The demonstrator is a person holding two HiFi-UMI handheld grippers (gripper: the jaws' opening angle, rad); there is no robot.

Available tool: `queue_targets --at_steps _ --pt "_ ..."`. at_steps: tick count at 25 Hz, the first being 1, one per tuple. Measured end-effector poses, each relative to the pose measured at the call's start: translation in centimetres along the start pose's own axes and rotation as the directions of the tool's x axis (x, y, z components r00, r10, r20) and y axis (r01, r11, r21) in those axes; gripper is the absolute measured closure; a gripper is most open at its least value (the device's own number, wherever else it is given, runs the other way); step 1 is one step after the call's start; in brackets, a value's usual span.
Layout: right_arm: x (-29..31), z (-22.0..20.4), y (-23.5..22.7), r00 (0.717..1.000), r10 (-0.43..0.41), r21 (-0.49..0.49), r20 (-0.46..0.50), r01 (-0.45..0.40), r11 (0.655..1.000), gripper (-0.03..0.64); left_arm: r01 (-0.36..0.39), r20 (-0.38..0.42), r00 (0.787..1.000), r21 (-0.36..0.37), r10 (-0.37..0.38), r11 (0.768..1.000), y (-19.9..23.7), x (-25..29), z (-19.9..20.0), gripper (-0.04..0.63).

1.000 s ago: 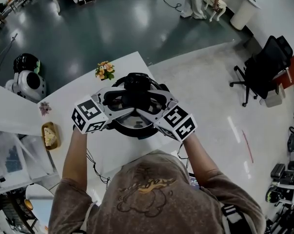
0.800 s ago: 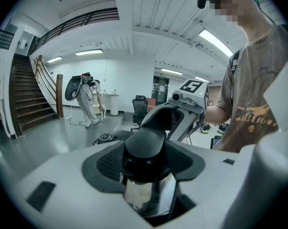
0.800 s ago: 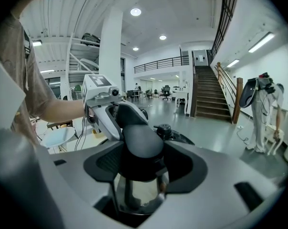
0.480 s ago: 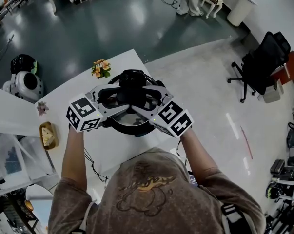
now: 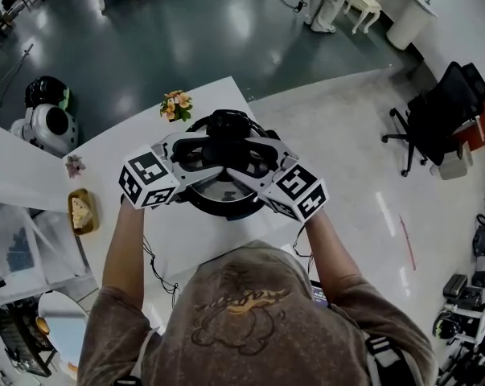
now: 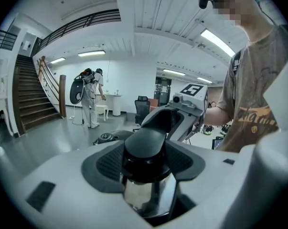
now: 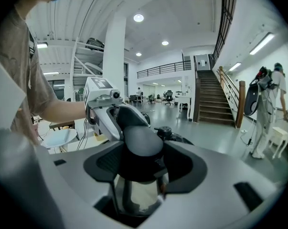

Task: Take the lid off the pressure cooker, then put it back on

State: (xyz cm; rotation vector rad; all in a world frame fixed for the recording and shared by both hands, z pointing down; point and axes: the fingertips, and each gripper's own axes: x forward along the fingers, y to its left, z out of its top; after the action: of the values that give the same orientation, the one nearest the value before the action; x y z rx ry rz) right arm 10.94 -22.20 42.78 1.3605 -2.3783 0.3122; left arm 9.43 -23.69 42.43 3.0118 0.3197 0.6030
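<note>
Now both the left gripper (image 6: 146,168) and right gripper (image 7: 139,171) stand wide, clamped on the black lid handle (image 6: 144,144).

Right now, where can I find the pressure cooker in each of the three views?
Head view: the pressure cooker is at the centre, on the white table.
Left gripper view: low centre, its black handle between the jaws.
Right gripper view: low centre, another black handle between the jaws.
Shared landmark: the standing person in white.
</note>
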Motion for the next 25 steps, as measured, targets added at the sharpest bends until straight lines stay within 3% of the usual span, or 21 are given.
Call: queue_targets --at_steps 13,19,25 --pt "0.08 0.19 -0.32 0.986 0.167 -0.077 0.021 -0.165 0.983 0.359 -0.161 0.013 0.987 -0.076 0.162 0.984 -0.08 -0.12 0.06 0.325" --pt "-0.06 0.30 -0.40 0.962 0.274 -0.130 0.013 -0.270 0.954 0.359 -0.275 0.021 0.960 -0.115 0.279 0.955 -0.39 -0.17 0.21 0.325" --pt "0.11 0.45 -0.50 0.925 0.380 -0.184 -0.002 -0.374 0.909 0.359 -0.388 0.017 0.918 -0.163 0.396 0.907 -0.42 -0.33 0.18 0.325"
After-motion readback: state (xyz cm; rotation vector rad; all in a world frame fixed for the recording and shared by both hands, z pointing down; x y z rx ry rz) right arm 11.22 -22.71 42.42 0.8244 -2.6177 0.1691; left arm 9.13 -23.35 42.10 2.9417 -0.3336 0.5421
